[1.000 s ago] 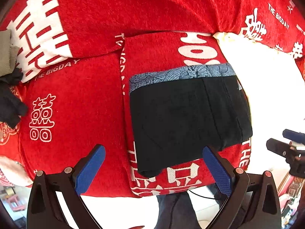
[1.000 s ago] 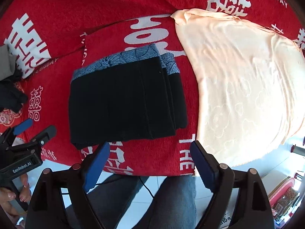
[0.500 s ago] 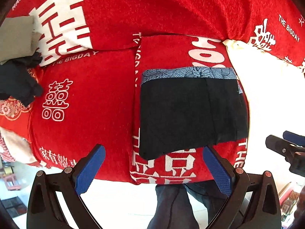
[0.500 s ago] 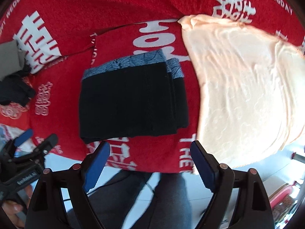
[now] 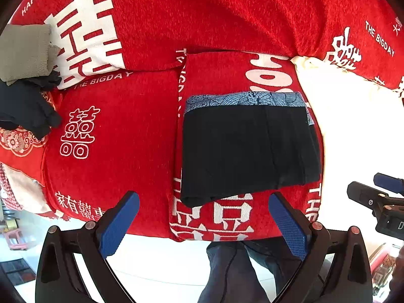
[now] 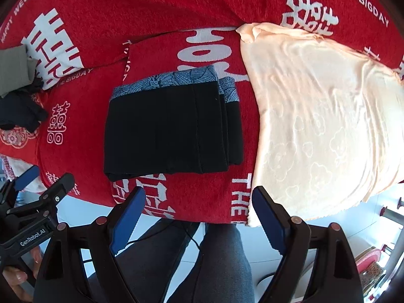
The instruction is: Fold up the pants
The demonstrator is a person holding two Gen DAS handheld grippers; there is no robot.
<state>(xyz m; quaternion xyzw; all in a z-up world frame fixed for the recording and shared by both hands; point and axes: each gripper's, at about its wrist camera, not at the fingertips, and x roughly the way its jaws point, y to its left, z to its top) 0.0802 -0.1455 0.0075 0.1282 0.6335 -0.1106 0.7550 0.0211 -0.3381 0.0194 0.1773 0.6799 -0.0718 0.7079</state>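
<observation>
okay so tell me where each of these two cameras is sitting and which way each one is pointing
Left wrist: rides the left gripper, looking forward and down at the folded black pants on the red blanket; its blue fingers are spread, the person's legs below.
Right wrist: rides the right gripper, facing the same pants, beside a peach cloth; the legs show, and a hand at lower left.
Shared: pants, blanket, peach cloth, grey and dark clothes, and each sees the other gripper.

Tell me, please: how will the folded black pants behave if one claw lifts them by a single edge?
The folded black pants look soft and layered, so they would probably sag and unfold. On the fuzzy red blanket, pushing likely bunches them instead of sliding.
</observation>
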